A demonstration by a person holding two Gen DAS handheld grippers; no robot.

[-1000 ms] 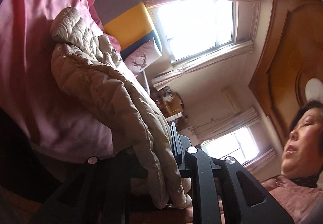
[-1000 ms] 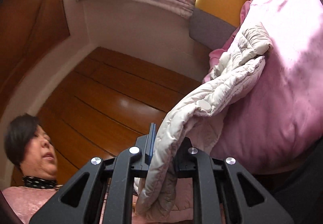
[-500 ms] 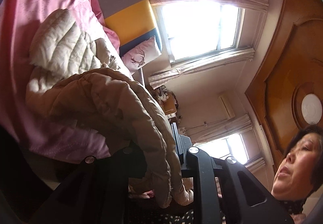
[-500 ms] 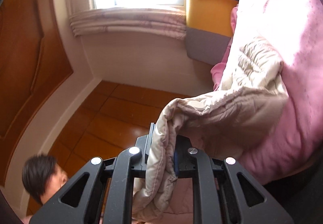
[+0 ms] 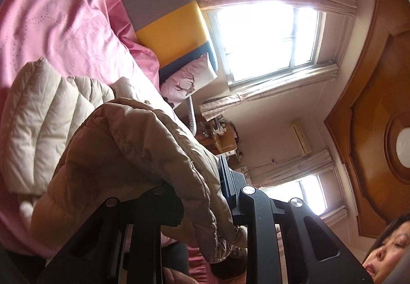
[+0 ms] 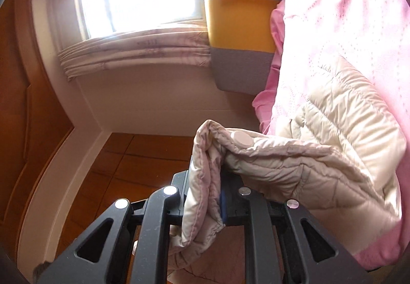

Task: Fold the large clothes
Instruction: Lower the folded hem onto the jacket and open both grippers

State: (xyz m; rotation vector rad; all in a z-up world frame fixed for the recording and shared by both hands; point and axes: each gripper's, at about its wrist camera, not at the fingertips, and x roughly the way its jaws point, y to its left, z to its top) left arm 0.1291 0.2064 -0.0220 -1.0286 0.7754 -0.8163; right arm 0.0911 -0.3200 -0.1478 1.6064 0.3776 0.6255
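Note:
A beige quilted jacket (image 5: 128, 145) lies on the pink bedspread (image 5: 64, 27), its near edge lifted and curling over the flat part. My left gripper (image 5: 200, 181) pinches that edge; the jaws are opening slightly with the fabric still between them, and the jacket hides the left finger. In the right wrist view the same jacket (image 6: 294, 168) drapes from the bedspread (image 6: 346, 14) to my right gripper (image 6: 205, 186), which is shut on a snap-buttoned edge. Loose hem hangs below both grips.
A grey-and-yellow headboard cushion (image 5: 166, 14) and a deer-print pillow (image 5: 189, 79) stand at the bed's head by a bright window (image 5: 269, 38). Wooden floor (image 6: 143, 155) runs beside the bed. A person's face (image 5: 384, 255) is at the lower right.
Both grippers carried the jacket's edge toward the bed, so the lifted part now arches over the flat part. The person's head has left the right wrist view.

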